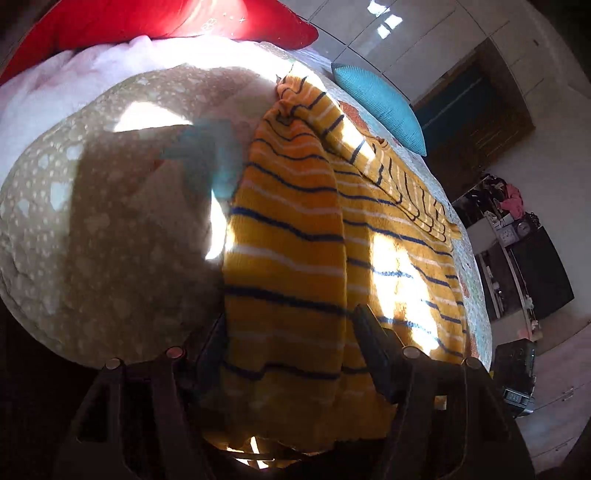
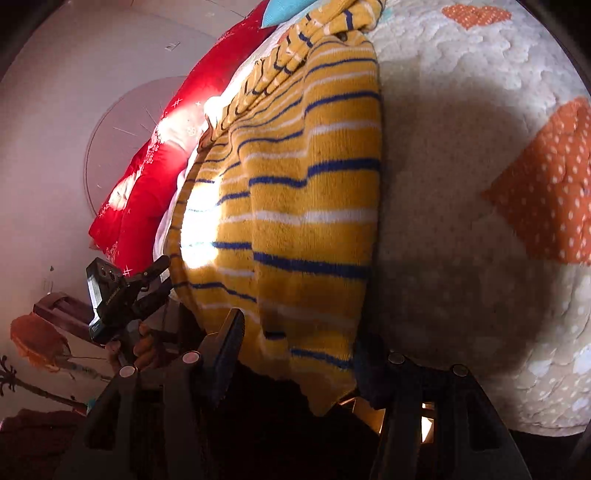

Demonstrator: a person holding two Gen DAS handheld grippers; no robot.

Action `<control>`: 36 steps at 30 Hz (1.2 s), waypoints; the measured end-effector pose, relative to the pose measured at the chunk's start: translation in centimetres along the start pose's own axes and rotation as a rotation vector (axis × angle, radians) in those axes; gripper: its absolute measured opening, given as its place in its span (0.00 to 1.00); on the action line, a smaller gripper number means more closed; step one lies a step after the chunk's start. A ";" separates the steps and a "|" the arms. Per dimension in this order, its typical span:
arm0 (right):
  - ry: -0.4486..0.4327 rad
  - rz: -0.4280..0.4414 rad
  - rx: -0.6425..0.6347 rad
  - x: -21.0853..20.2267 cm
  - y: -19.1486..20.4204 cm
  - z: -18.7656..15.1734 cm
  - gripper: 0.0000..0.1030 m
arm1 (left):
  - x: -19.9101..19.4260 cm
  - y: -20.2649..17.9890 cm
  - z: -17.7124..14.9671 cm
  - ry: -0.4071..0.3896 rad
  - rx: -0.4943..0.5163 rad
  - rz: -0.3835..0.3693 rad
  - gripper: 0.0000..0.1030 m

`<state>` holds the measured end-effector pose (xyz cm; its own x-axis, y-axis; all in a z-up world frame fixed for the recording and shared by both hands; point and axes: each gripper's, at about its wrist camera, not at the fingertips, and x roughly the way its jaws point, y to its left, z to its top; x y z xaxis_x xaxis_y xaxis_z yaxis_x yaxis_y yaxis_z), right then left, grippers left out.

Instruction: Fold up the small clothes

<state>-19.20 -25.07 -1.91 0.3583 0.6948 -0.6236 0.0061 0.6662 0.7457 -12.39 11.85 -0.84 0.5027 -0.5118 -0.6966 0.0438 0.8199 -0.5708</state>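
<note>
A small yellow knit sweater (image 1: 295, 229) with blue and white stripes lies on the quilted bed (image 1: 92, 221), one side folded over the body. In the left wrist view its hem runs between the fingers of my left gripper (image 1: 291, 332), whose jaws stand wide apart around the cloth. In the right wrist view the sweater (image 2: 295, 206) hangs between the fingers of my right gripper (image 2: 299, 343), also wide apart around the hem corner. The left gripper (image 2: 155, 280) shows there at the left, held by a hand.
A red pillow (image 1: 147, 18) and a teal cushion (image 1: 384, 103) lie at the head of the bed. The bedspread has orange patches (image 2: 550, 184). White wardrobes (image 1: 424, 37) and a cluttered shelf (image 1: 517, 236) stand beyond the bed edge.
</note>
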 end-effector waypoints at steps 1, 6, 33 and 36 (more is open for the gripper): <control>0.003 0.006 0.008 0.3 -0.1 -0.4 0.58 | 0.2 0.1 -0.7 0.014 0.001 -0.002 0.64; -0.001 -0.006 0.007 0.9 0.1 -0.7 0.58 | 1.1 -0.1 -2.6 0.062 0.049 -0.001 0.64; -0.305 0.008 0.037 0.0 2.7 29.4 0.16 | 9.4 -10.4 25.2 -0.087 0.116 0.055 0.11; -0.281 0.046 0.184 1.5 -1.4 32.3 0.19 | 12.9 -8.7 27.0 -0.031 0.027 0.065 0.13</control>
<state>11.49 -33.68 3.65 0.6055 0.6036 -0.5187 0.1435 0.5582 0.8172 17.02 5.01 6.83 0.5317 -0.4498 -0.7176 0.0333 0.8578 -0.5129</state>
